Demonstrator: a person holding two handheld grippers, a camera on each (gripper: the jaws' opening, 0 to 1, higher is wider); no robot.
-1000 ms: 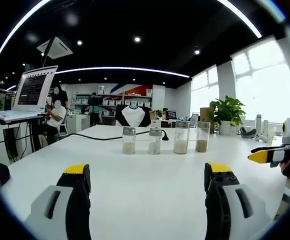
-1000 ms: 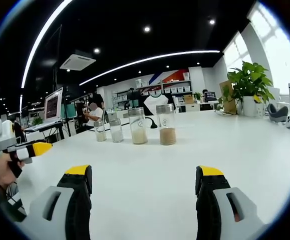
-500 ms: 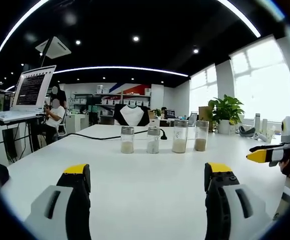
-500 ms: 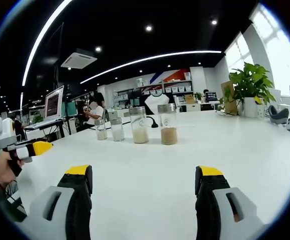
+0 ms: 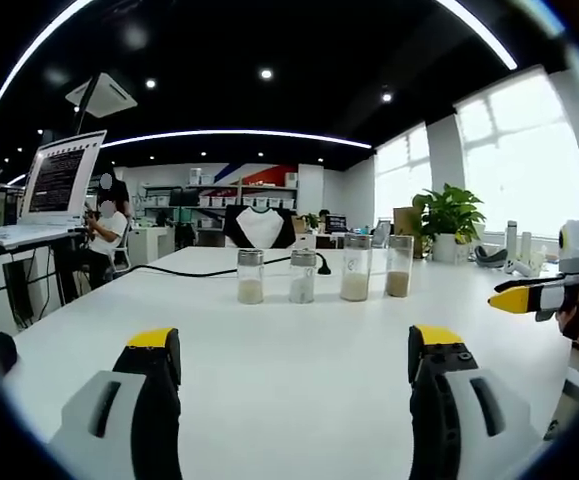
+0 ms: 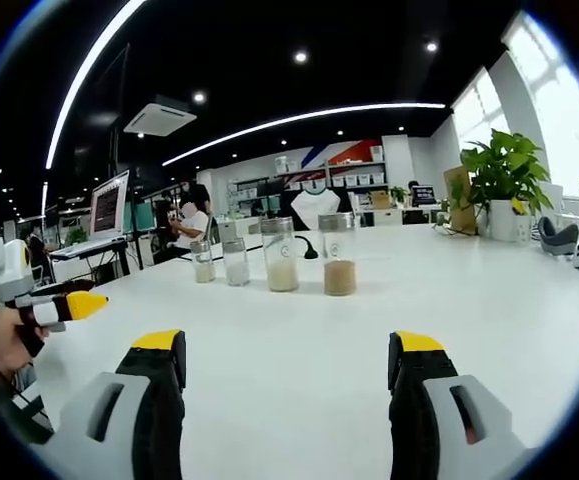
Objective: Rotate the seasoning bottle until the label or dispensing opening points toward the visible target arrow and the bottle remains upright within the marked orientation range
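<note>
Several clear seasoning bottles with metal caps stand upright in a row on the white table [image 5: 289, 380]. In the left gripper view, two short bottles [image 5: 251, 277] [image 5: 302, 277] stand left of two taller ones [image 5: 355, 268] [image 5: 400, 266]. In the right gripper view the tall brown-filled bottle [image 6: 338, 254] is nearest, beside a tall pale one [image 6: 280, 255] and the short ones [image 6: 235, 262]. My left gripper [image 5: 294, 345] is open, well short of the row. My right gripper [image 6: 284, 345] is open too, holding nothing. The other gripper's yellow tip [image 5: 514, 297] [image 6: 79, 304] shows in each view.
A laptop on a stand [image 5: 54, 190] rises at the table's left. A black cable [image 5: 184, 272] runs behind the bottles. A potted plant [image 6: 504, 180] and bottles stand at the far right. People sit at desks [image 5: 104, 235] in the background.
Both views have shifted slightly, so the bottles sit a little lower and closer in frame. Both grippers stay open; no bottle has moved.
</note>
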